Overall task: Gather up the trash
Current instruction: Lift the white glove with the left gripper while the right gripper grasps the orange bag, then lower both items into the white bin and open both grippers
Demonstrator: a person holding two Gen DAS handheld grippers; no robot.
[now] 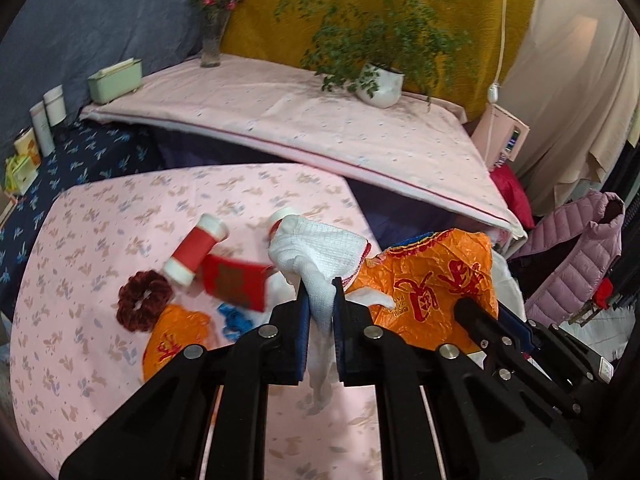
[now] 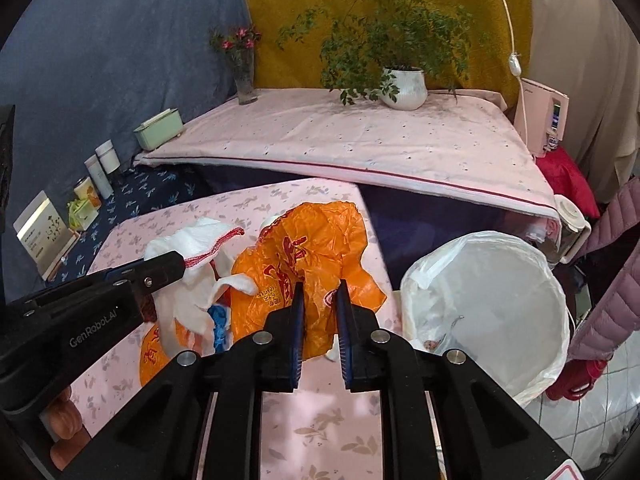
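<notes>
My left gripper (image 1: 320, 300) is shut on a white waffle cloth (image 1: 316, 248), which hangs lifted above the pink flowered table (image 1: 80, 280). To its right, my right gripper (image 2: 320, 300) is shut on a crumpled orange plastic bag (image 2: 312, 248), also raised off the table. In the right wrist view the left gripper (image 2: 180, 266) comes in from the left with the cloth (image 2: 192, 248). On the table lie a red canister with white ends (image 1: 196, 248), a red packet (image 1: 236, 284), a dark red scrunchie (image 1: 144, 300), a second orange bag (image 1: 176, 336) and a blue scrap (image 1: 236, 320).
A bin with a white liner (image 2: 404, 284) stands open beyond the table's right edge. Behind it a raised pink-covered surface (image 2: 360, 140) carries a potted plant (image 2: 404, 88) and a flower vase (image 2: 244, 80). A pink jacket (image 2: 612, 300) hangs at the right.
</notes>
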